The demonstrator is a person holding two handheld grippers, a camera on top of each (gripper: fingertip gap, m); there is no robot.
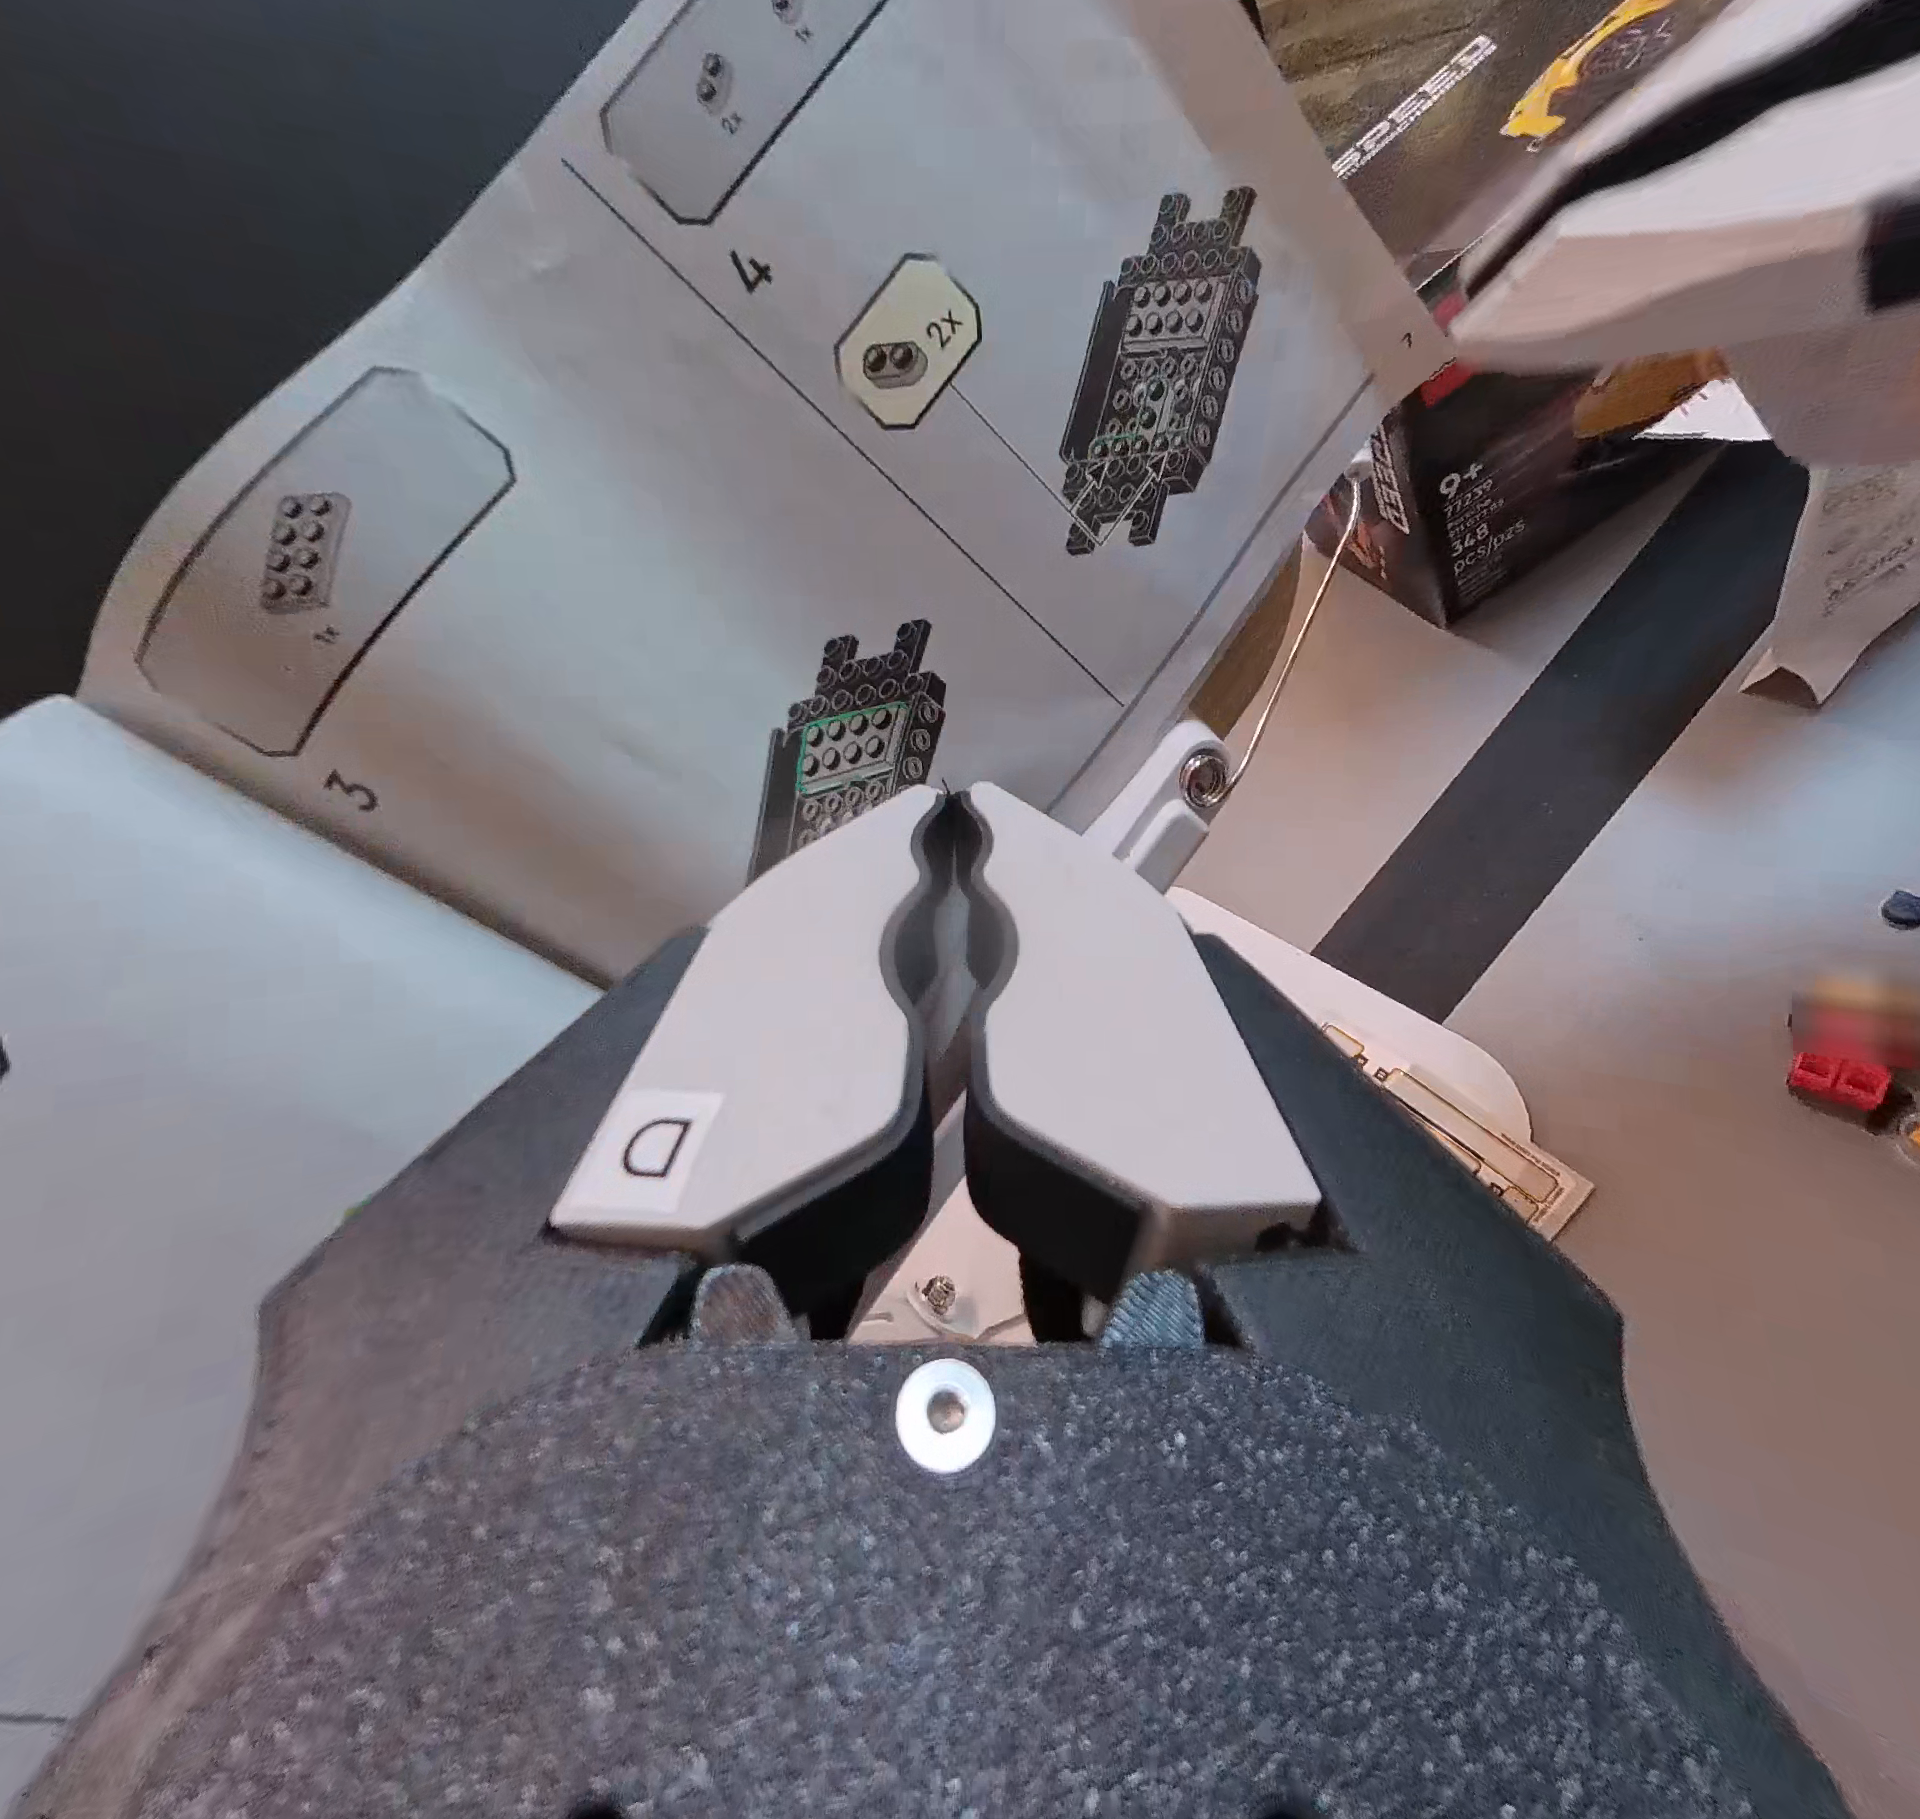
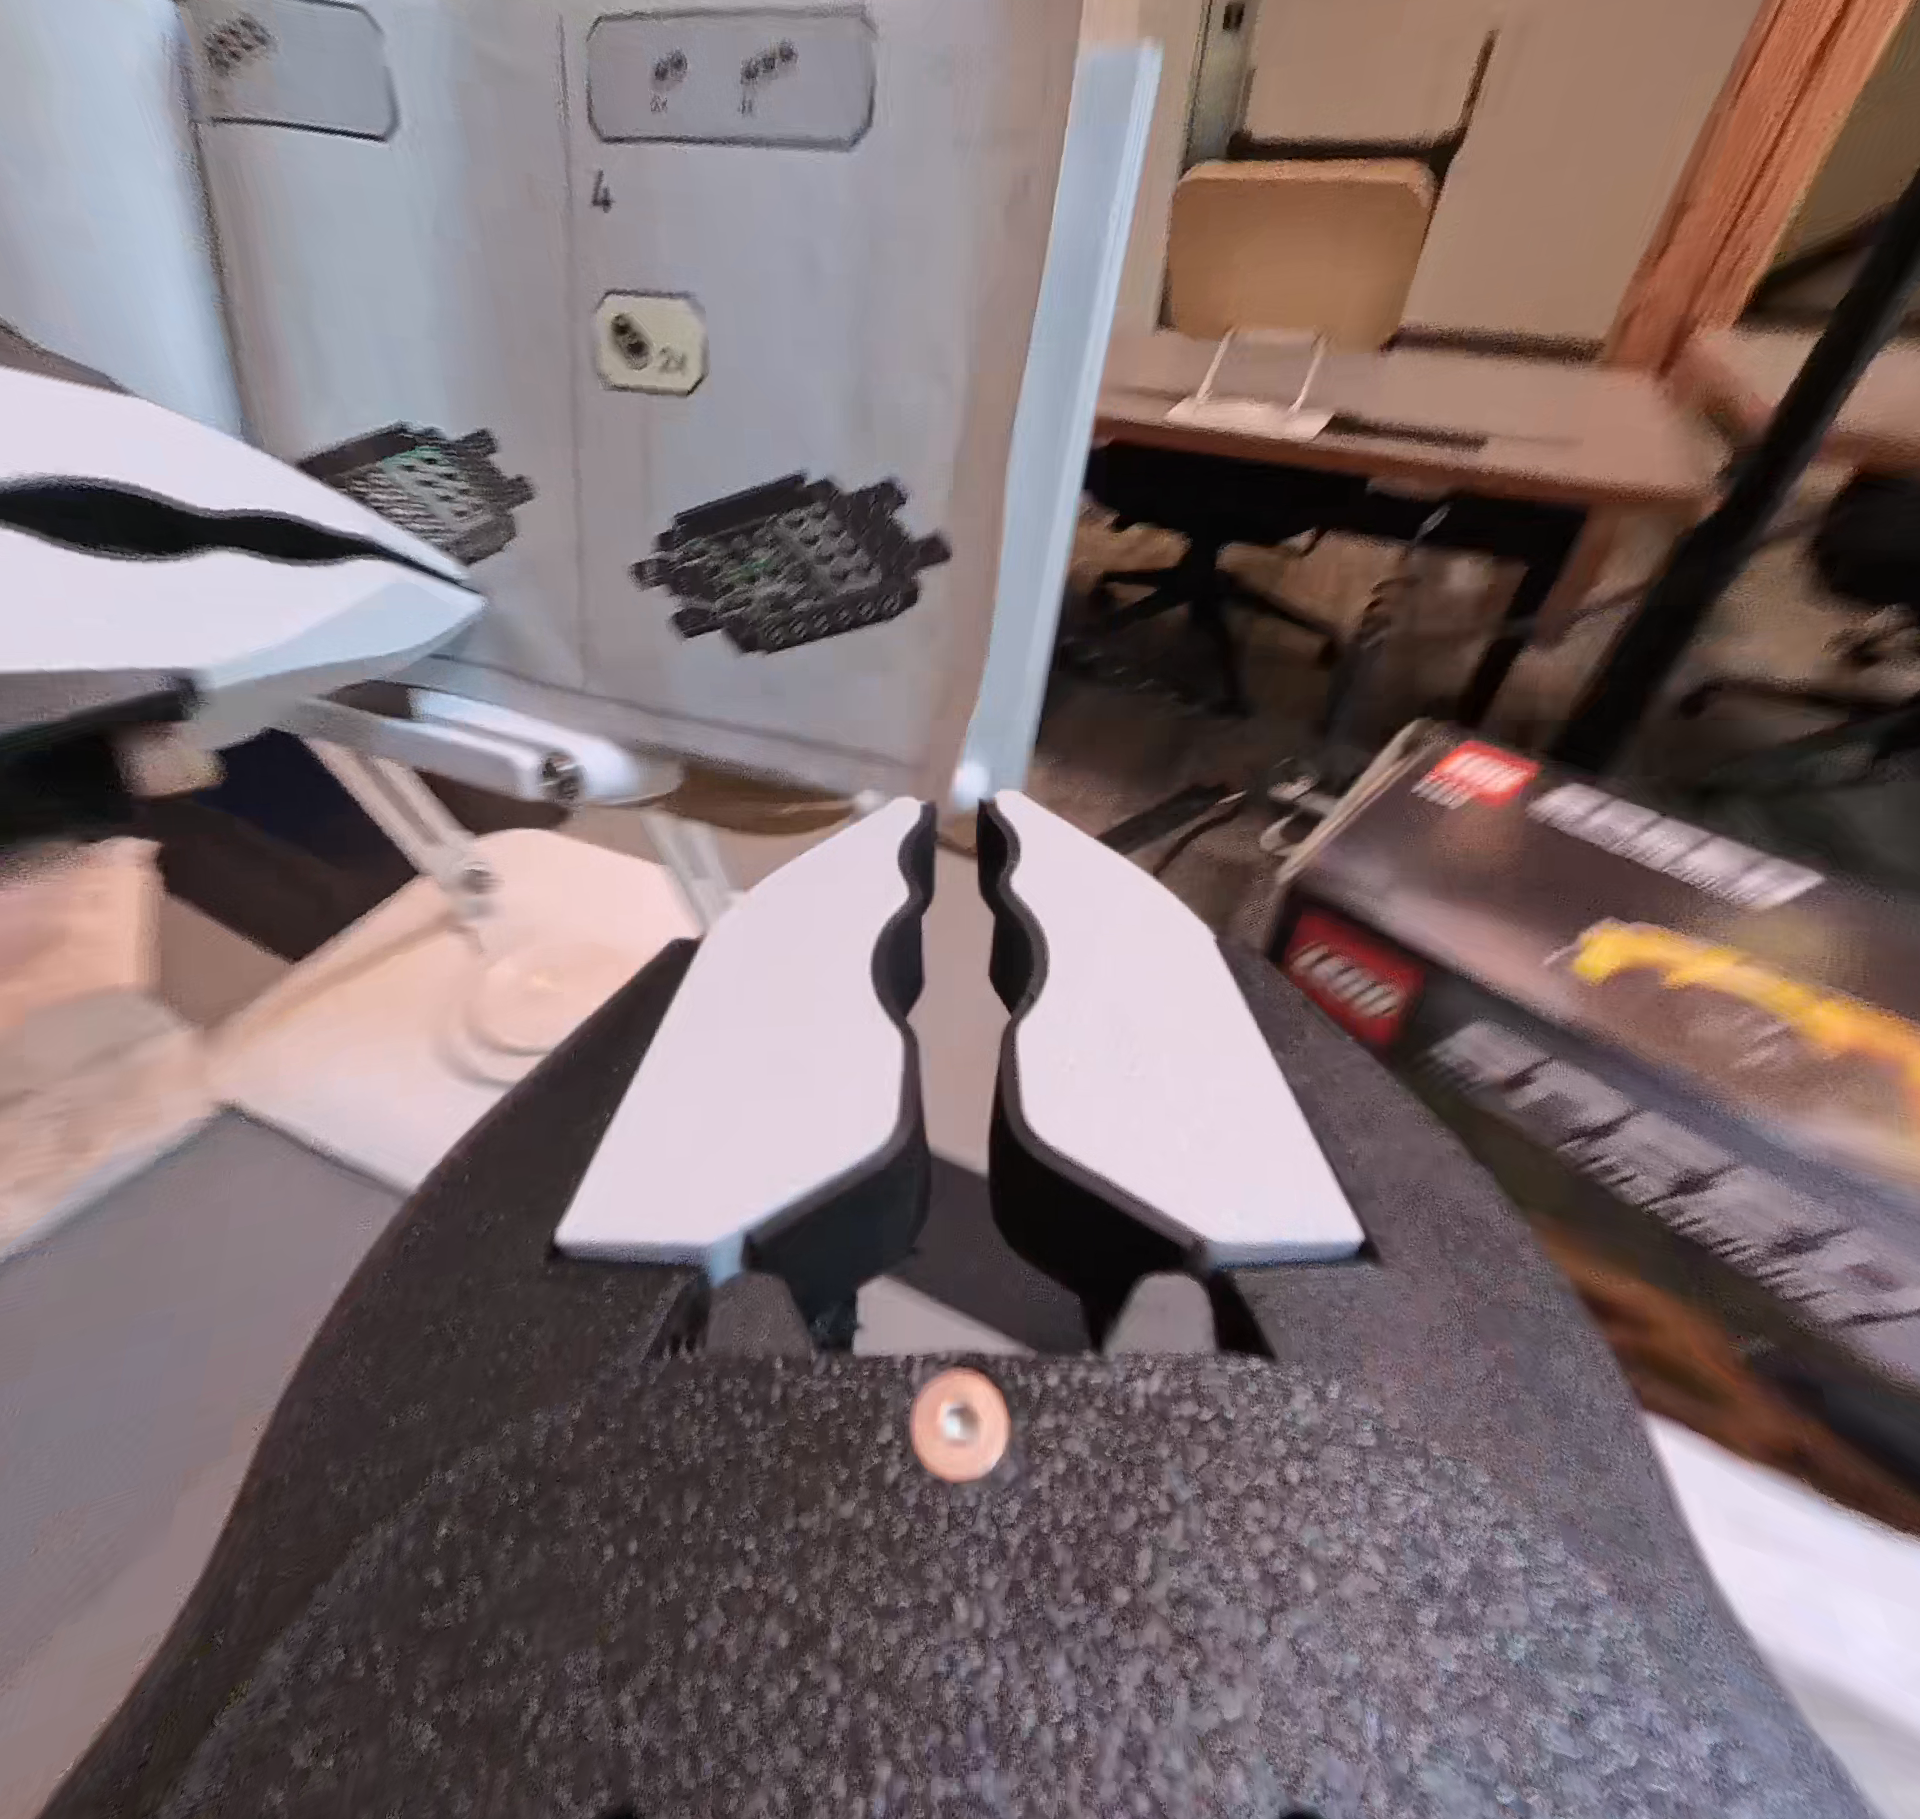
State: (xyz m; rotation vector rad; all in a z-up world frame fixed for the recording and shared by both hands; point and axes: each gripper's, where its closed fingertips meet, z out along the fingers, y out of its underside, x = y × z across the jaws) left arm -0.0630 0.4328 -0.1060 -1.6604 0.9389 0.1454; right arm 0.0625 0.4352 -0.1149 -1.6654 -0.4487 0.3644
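An open instruction booklet point(image 1: 727, 481) stands upright on a white stand point(image 1: 1164, 813). My left gripper point(image 1: 948, 805) is shut, with its tips close in front of the lower part of the open page. It also shows in the right wrist view point(image 2: 473, 590), at the left, shut. My right gripper point(image 2: 958, 813) is slightly open, the pads apart with nothing pressed between them. A loose page point(image 2: 1070, 367) of the booklet point(image 2: 727, 419) stands edge-on just beyond its tips. In the left wrist view the right gripper point(image 1: 1460, 299) is blurred at the page's right edge.
A dark toy-set box point(image 2: 1610, 990) lies at the right and shows behind the booklet point(image 1: 1507, 522). A wire page holder point(image 1: 1299, 626) rises from the stand. Red bricks point(image 1: 1839, 1083) and a printed sheet point(image 1: 1455, 1125) lie on the table. A desk and chair point(image 2: 1299, 242) stand behind.
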